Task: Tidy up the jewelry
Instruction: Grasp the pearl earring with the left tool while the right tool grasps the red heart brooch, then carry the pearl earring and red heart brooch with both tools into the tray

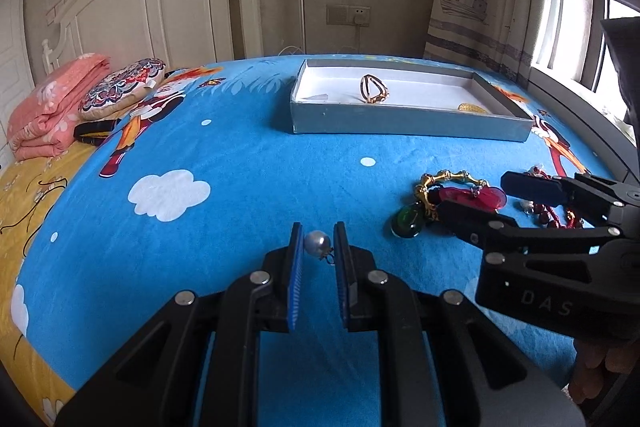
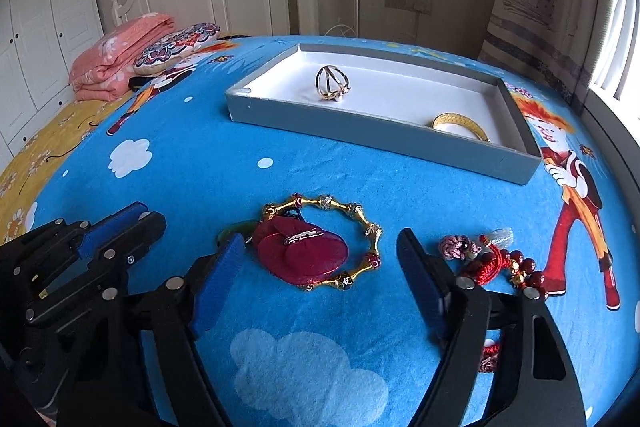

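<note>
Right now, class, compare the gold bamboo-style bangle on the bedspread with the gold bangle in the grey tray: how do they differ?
1. The bamboo-style bangle lies on the blue bedspread; the tray bangle sits inside the grey tray.
2. The bamboo-style bangle is jointed into segments with coloured beads; the tray bangle looks like a plain flat band.
3. A red pouch overlaps the bamboo-style bangle; the tray's wall partly hides the tray bangle.
Both are gold rings lying flat.
</note>
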Demonstrator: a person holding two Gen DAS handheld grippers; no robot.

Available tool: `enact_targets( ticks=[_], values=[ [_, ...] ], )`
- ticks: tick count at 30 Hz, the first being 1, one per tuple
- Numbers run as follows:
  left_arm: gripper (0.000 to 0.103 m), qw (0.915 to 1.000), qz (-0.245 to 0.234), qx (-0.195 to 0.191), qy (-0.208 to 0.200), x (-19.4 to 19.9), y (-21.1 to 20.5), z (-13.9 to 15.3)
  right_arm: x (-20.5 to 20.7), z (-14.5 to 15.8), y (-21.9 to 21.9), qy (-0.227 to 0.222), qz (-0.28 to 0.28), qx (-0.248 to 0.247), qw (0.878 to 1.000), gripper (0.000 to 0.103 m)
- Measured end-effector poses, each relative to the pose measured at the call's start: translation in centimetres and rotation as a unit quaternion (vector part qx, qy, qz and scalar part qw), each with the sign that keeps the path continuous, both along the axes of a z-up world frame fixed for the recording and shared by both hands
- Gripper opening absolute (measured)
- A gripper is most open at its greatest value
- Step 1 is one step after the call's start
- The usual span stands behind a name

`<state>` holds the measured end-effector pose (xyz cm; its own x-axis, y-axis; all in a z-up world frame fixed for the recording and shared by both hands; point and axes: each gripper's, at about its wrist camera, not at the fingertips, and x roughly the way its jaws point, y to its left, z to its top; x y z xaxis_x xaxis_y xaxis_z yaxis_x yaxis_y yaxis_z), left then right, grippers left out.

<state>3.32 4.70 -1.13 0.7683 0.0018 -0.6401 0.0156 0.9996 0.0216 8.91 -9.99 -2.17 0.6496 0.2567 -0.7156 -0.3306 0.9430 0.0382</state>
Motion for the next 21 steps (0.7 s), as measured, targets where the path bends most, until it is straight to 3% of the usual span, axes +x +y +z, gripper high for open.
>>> enact_targets(
  ticks=[6, 21],
  values=[
    [0.015, 1.0000, 0.004, -0.001, -0.007, -0.2, 0.3, 0.6, 0.3, -0.3, -0.1, 0.006, -0.004, -0.001, 1.000, 0.044],
    [0.015, 0.9990, -0.037, -0.026, -0.003, 0.9, -1.1, 1.5, -0.8, 1.4, -4.0, -0.025, -0.057, 0.036, 0.997, 0.044]
  ],
)
